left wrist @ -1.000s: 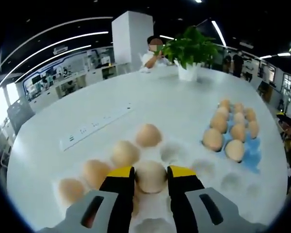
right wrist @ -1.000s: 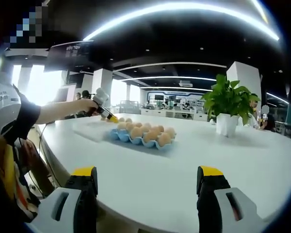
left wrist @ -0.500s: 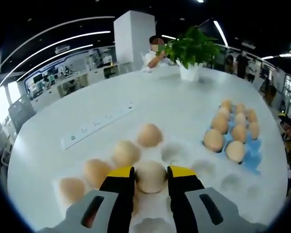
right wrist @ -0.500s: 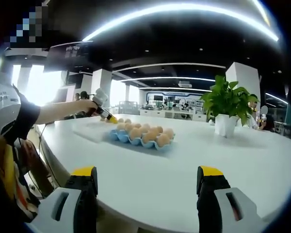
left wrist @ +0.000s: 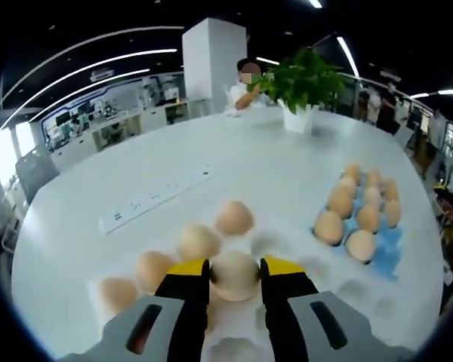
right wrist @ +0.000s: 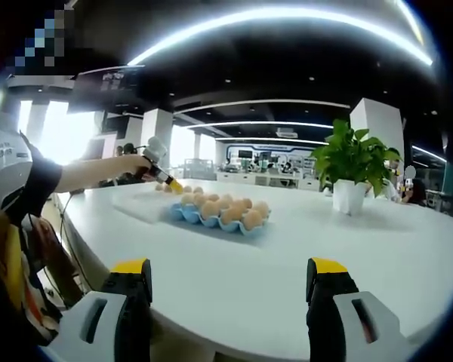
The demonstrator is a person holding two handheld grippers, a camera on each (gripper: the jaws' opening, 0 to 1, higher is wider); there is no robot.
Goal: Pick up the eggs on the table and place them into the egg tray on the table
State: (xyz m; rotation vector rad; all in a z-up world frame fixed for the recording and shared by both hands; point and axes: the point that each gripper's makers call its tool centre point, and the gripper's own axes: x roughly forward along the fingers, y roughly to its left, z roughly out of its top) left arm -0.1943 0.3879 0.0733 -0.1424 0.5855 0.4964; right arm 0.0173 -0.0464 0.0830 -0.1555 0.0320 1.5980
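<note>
Two yellow-tipped fingers of the left gripper (left wrist: 235, 273) are closed on a tan egg (left wrist: 234, 274), one finger against each side of it, just above a white egg tray (left wrist: 347, 290). Beyond the fingers and to their left, four more eggs sit in the white tray's cups: one nearest the left finger (left wrist: 152, 268), one further left (left wrist: 118, 293), one ahead (left wrist: 198, 242) and one furthest ahead (left wrist: 233, 217). The cups to the right of the fingers hold nothing. Well to the right of the fingers a blue egg tray (left wrist: 383, 247) lies on the white desk (left wrist: 257, 162), most cups filled with eggs. Ahead and left of the fingers a white power strip (left wrist: 157, 198) lies flat on the desk. Far ahead stands a potted plant (left wrist: 302, 84).

The right gripper (right wrist: 230, 290) has its fingers spread wide apart with nothing between them, over the near edge of the desk. Ahead, the blue tray and the person's left hand (right wrist: 133, 164) are visible.
</note>
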